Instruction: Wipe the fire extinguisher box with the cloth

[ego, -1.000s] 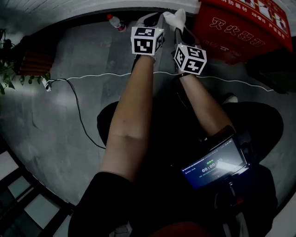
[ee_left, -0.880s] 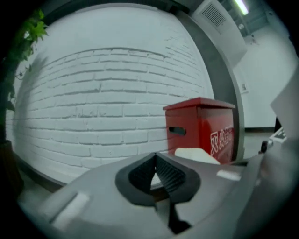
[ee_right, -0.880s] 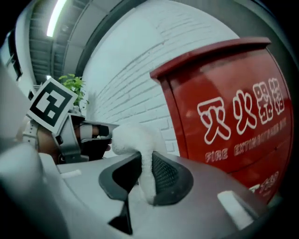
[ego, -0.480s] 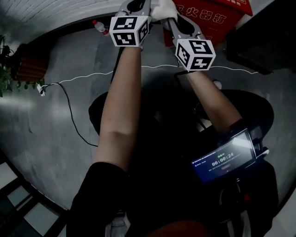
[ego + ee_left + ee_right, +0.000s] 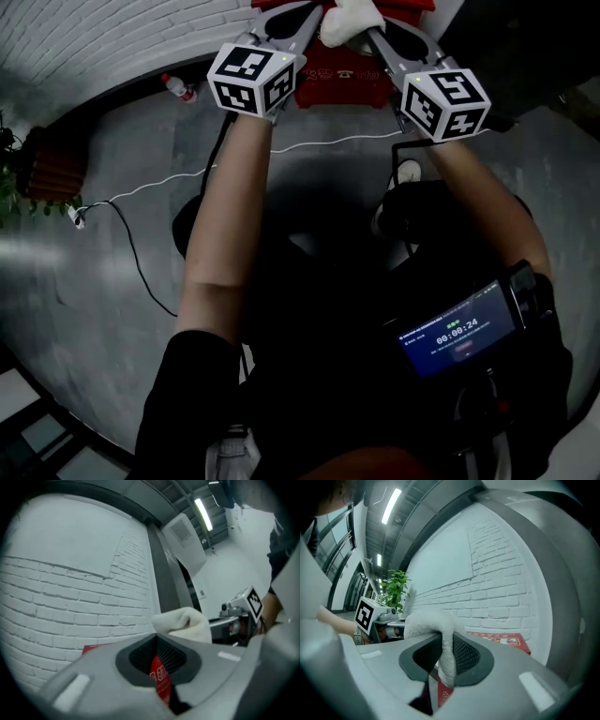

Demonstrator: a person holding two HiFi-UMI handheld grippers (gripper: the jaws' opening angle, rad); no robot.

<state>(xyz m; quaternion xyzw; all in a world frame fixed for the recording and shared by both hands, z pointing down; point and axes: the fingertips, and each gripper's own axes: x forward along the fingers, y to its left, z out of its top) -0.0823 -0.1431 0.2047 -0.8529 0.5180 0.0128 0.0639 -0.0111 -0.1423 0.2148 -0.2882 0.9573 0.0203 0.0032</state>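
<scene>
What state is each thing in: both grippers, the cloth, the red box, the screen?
Right gripper: shut on the cloth.
Left gripper: jaws nearly together, hold on cloth unclear.
Cloth: bunched, pinched between the right jaws.
Red box: standing against the brick wall.
Screen: lit, timer showing.

The cloth [image 5: 429, 620] is white, soft and nubby, like terry. The left tool [image 5: 157, 637] and the right tool [image 5: 440, 641] have matt grey plastic shells with dark ribbed pads [image 5: 464, 653]. The fire extinguisher box [image 5: 342, 80] is smooth red, slightly glossy. The wall [image 5: 70, 597] is rough white-painted brick. The floor [image 5: 112, 272] is smooth grey with a dull sheen.
</scene>
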